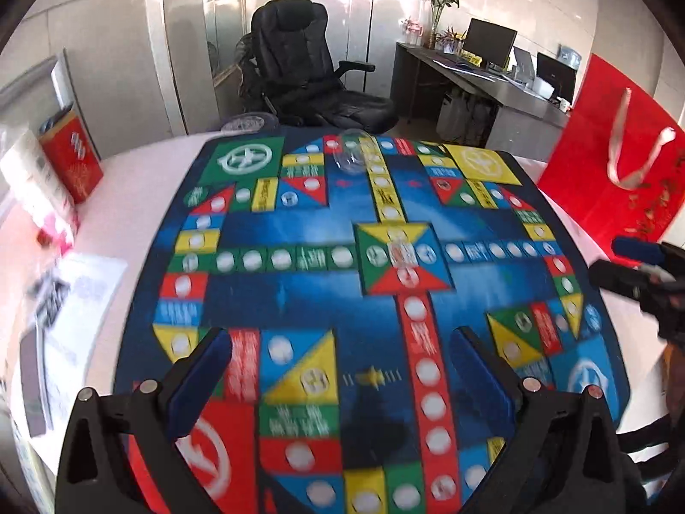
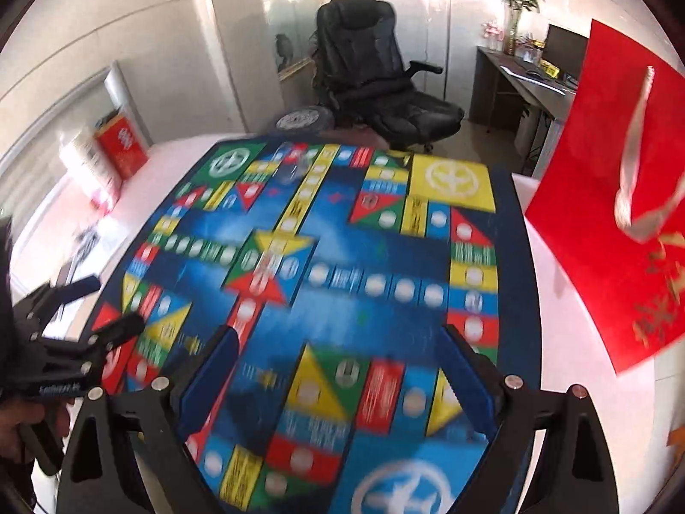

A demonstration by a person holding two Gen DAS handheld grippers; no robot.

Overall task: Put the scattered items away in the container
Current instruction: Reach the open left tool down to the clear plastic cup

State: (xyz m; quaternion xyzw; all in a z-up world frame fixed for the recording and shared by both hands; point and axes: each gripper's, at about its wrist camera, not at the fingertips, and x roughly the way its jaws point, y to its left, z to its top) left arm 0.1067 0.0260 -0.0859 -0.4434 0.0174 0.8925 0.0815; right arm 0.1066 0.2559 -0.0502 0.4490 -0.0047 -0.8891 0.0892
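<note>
Hovering over the game mat [image 1: 299, 222], I have both grippers tilted down at it with nothing in either one. My left gripper [image 1: 342, 368] has its blue pads spread wide, only the printed mat showing between them, and my right gripper [image 2: 338, 360] stands just as wide and just as bare. I judge that I carry them parted like this because the things I am after are small and hard to see, and wide jaws leave room to straddle whichever one I settle on. The container [image 1: 351, 152], a clear plastic tub as far as I can tell, sits at the far edge of the mat on the yellow lane, well away from both grippers. Near the middle of the mat, on the four-coloured square, there seems to be a small clear piece [image 1: 402, 252]; the blur keeps me from saying whether it is a game token or just printing. Another pale disc [image 1: 290, 199] lies on a red triangle nearer the tub, and it is no clearer. The red gift bag [image 2: 616, 197] stands on the white table [image 1: 141, 171] beside the mat on my right, out of the way. Nothing looks gathered yet, so I judge the tidying is at its start.
</note>
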